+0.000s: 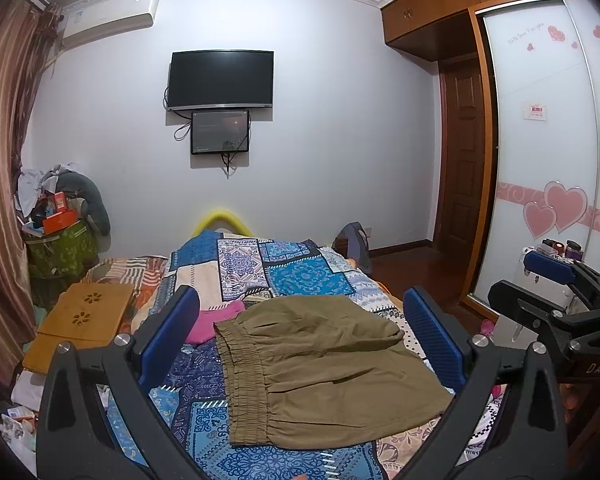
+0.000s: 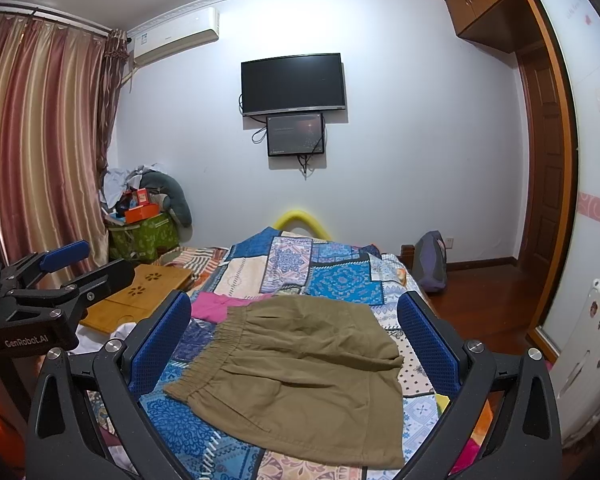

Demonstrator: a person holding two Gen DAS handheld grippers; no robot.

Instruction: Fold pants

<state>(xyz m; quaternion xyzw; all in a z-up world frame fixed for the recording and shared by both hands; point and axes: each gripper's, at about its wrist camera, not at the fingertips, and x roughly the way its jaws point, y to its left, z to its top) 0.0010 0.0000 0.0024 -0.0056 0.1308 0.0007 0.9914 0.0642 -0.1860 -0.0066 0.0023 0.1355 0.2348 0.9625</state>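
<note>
Along the far left, by the striped curtain [image 2: 40, 128], I see a green storage bag [image 2: 146, 238] stuffed with orange boxes and heaped clothes, a grey plush leaning on it. Nearer, a wooden lap desk [image 2: 138, 296] lies on the bed's left side, well apart from the pants. A pink garment [image 2: 216, 306] lies on the patchwork bedspread [image 2: 332, 276], its near edge tucked under the waistband. The olive pants [image 2: 300, 364] lie folded in the middle of the bed, elastic waistband to the left, nothing on top of them. My left gripper [image 1: 300, 340] hangs above them, blue pads wide apart, holding nothing; the pants show between its fingers. My right gripper [image 2: 296, 340] is likewise spread wide and empty over the same cloth. Farther right stands the wardrobe [image 1: 548, 140] with heart decals.
</note>
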